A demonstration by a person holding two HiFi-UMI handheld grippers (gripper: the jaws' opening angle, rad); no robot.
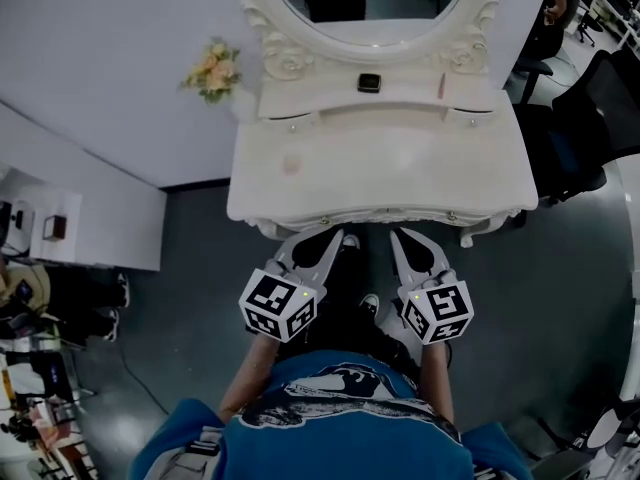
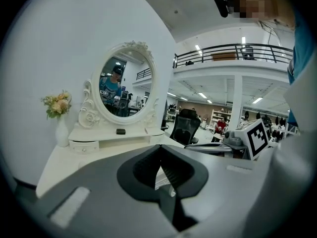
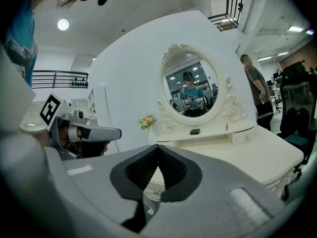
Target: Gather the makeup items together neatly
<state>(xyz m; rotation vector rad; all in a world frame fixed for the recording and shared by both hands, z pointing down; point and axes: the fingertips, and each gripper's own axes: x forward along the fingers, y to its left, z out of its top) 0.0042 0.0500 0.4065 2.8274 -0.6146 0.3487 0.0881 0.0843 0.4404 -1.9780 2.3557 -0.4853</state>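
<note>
Left gripper [image 1: 335, 238] and right gripper [image 1: 400, 236], clamped together empty, should spread before reaching the small black square case [image 1: 369, 82] at twelve o'clock

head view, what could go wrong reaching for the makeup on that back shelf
The small dark square compact and thin pink stick sit on the raised white shelf right under the oval mirror; a long reach could bump its carved frame.
The stick sits near the shelf's right end and could be knocked off if nudged.
The left gripper and right gripper are both shut; unless opened first, they would likely push the items.
</note>
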